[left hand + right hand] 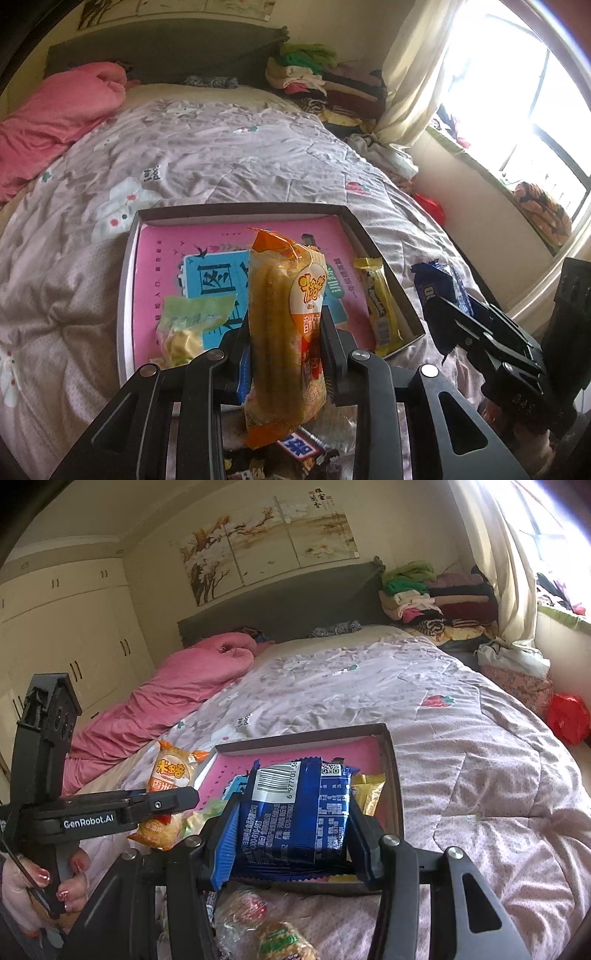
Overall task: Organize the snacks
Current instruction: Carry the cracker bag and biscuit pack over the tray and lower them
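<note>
My left gripper (286, 343) is shut on an orange snack packet (286, 314), held upright in front of the shallow box with a pink floor (207, 236). A green packet (188, 325) and a yellow bar (380, 310) lie inside that box. My right gripper (293, 812) is shut on a blue packet (295, 808), held over the near edge of the box (388, 746). The left gripper (173, 801) with its orange packet (168, 771) shows at the left of the right wrist view. The right gripper's fingers (476, 321) and its blue packet (436, 291) show at the right of the left wrist view.
The box rests on a bed with a pale floral quilt (229, 147). Loose snacks lie near me: a chocolate bar (299, 446) and round wrapped cakes (258, 919). A pink duvet (177, 686) lies at the left, folded clothes (436, 598) at the headboard, a window at the right.
</note>
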